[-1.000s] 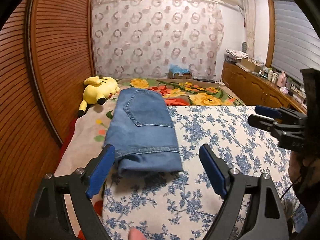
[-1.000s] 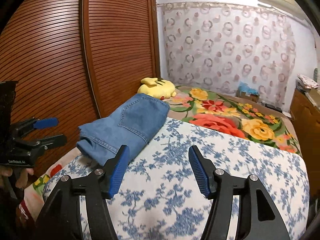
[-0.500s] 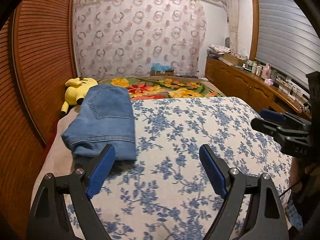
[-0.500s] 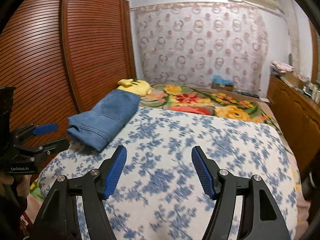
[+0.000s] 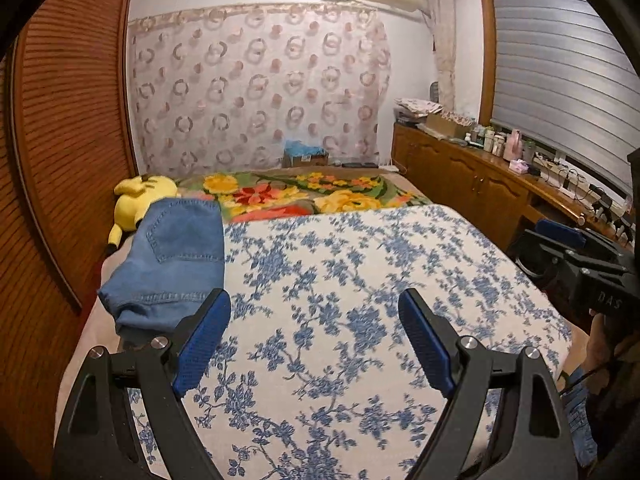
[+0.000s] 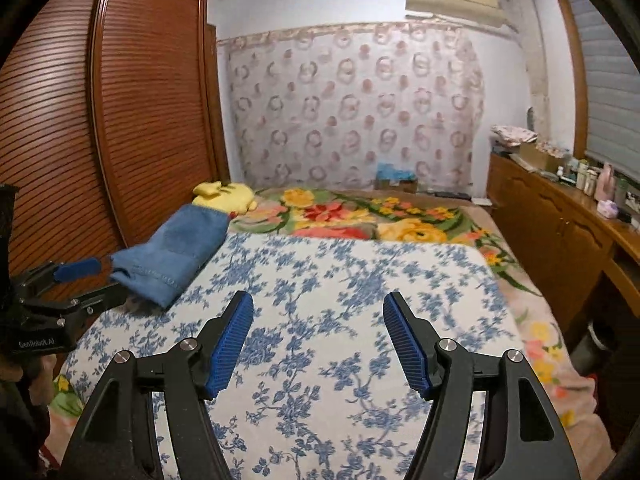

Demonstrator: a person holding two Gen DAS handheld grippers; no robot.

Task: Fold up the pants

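The folded blue denim pants [image 5: 172, 264] lie on the left side of the bed, near the brown wooden slatted wardrobe doors [image 5: 60, 128]. They form a neat long packet, with a back pocket facing up and the stitched hem edge at the near end. The near part rests on the white bedspread with a blue flower pattern [image 5: 360, 280], and the far end reaches to the yellow plush toy [image 5: 140, 200], which lies just behind it beside the wardrobe. Further back the bed is covered by a colourful blanket with big yellow and red flowers [image 5: 312, 196].

The left gripper [image 5: 316, 336] hangs above the bedspread with its blue-padded fingers wide apart and nothing between them; its left pad is just in front of the near corner of the pants, but I cannot tell that it touches them. The right gripper [image 6: 318, 336] is also above the bedspread, well to the right of the pants, its fingers apart and holding nothing. In the right wrist view, the left gripper appears at the left edge near the hem of the pants.

At the far wall hangs a light curtain with a pink ring pattern [image 6: 352, 108], and along the right side stands a wooden cabinet [image 6: 560, 216] with small bottles on top.
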